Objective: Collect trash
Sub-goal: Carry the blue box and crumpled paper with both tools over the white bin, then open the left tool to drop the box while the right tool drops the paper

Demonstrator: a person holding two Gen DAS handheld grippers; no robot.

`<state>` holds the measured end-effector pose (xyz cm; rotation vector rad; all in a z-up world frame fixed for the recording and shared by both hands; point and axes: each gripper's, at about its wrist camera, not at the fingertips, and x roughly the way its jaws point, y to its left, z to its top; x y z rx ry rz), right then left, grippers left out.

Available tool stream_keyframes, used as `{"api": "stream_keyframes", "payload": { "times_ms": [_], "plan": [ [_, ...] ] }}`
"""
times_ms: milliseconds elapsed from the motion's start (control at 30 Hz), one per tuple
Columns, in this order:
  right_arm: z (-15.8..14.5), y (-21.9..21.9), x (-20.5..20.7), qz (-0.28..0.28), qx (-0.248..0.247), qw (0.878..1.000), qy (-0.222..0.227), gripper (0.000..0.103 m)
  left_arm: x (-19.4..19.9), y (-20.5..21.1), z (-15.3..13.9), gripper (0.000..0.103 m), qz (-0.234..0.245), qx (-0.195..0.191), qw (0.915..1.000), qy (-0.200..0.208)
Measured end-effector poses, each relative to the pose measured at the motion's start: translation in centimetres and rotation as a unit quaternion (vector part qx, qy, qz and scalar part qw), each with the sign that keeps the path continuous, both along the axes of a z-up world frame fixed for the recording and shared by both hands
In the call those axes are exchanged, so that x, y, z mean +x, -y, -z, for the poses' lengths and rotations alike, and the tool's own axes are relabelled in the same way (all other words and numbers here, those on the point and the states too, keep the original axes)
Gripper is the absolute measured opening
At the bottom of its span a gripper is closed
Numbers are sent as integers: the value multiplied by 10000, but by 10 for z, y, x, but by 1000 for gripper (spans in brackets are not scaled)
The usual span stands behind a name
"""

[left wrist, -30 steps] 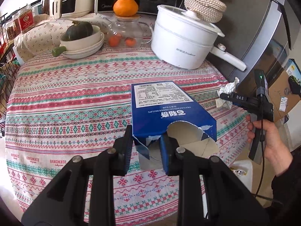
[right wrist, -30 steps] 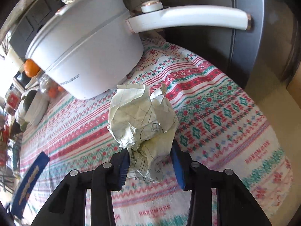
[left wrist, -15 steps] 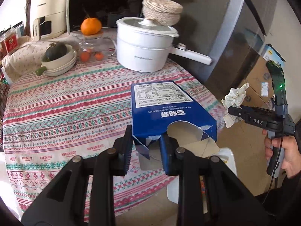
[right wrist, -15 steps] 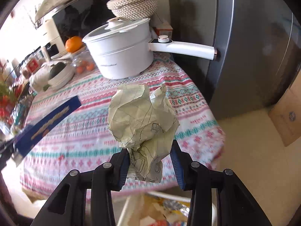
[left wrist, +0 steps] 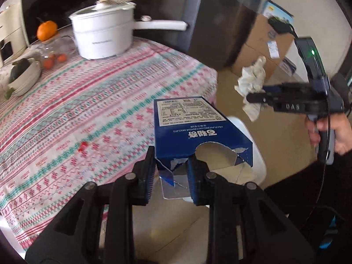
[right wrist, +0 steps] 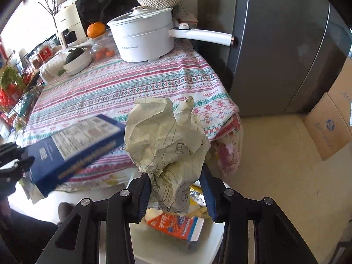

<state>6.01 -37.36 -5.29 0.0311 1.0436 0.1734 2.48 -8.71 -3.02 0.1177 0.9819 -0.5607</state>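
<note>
My left gripper [left wrist: 171, 167] is shut on the torn end of a blue biscuit box [left wrist: 193, 127], which hangs past the table's edge. In the right wrist view the same box [right wrist: 74, 140] shows at the left. My right gripper [right wrist: 176, 184] is shut on a ball of crumpled paper [right wrist: 165, 136]; the left wrist view shows that paper [left wrist: 253, 81] held out to the right by a hand. Under both loads a white bin [right wrist: 215, 244] stands on the floor, an orange and white carton [right wrist: 176, 224] lying inside. Its rim [left wrist: 257, 154] shows behind the box.
The table, under a patterned cloth [left wrist: 88, 110], bears a white pot [left wrist: 103, 35] with a long handle, a bowl with a green squash [left wrist: 22, 74] and a glass jar [right wrist: 103, 48]. A grey fridge [right wrist: 275, 44] and cardboard boxes [right wrist: 330, 127] stand on the right.
Both grippers have carried their loads off the table and out over the floor beside it. The bin has come into view beneath them. Both grips are unchanged.
</note>
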Motion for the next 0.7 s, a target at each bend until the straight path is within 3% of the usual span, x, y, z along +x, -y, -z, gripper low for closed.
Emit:
{"api": "stream_keyframes", "payload": {
  "times_ms": [133, 300, 500, 600, 700],
  "plan": [
    [15, 12, -9, 10, -13, 9997, -259, 44, -11, 21, 14, 28, 395, 69, 9989, -249],
    [44, 18, -16, -81, -157, 9967, -790, 44, -21, 59, 45, 29, 908, 480, 9930, -577],
    [62, 22, -26, -203, -272, 9937, -1069, 44, -19, 87, 74, 29, 1162, 865, 9859, -842],
    [62, 25, -28, -219, -249, 9936, -1076, 45, -15, 95, 83, 32, 1216, 947, 9835, -943],
    [62, 25, -28, -231, -249, 9934, -1095, 45, -7, 95, 92, 48, 1094, 984, 9822, -1169]
  ]
}}
